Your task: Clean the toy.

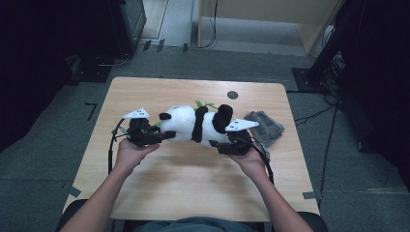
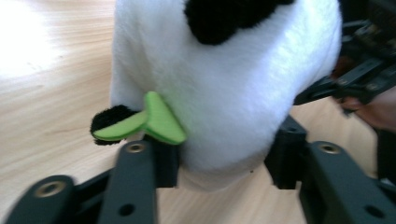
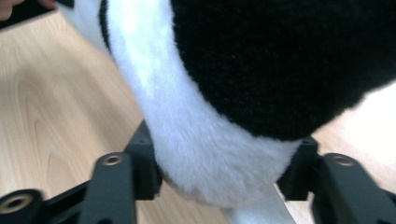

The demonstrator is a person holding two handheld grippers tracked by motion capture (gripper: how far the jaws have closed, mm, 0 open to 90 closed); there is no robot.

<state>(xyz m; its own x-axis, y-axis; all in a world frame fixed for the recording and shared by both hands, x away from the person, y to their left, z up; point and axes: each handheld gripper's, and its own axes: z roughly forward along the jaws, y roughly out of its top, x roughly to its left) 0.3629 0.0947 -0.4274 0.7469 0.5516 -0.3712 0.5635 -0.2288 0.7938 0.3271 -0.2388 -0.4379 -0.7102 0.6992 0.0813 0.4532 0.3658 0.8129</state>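
Tools [image 1: 167,137] [image 1: 215,143] gripping plush panda [image 1: 193,123], lengthwise left-right

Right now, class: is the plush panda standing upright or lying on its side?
On its side: the plush panda stretches level across the table, between both tongs.

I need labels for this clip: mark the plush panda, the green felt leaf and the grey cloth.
plush panda [image 1: 184,122], high view, white body.
green felt leaf [image 2: 156,122], left gripper view, middle of the leaf.
grey cloth [image 1: 265,126], high view, centre of the bundle, right of the panda.
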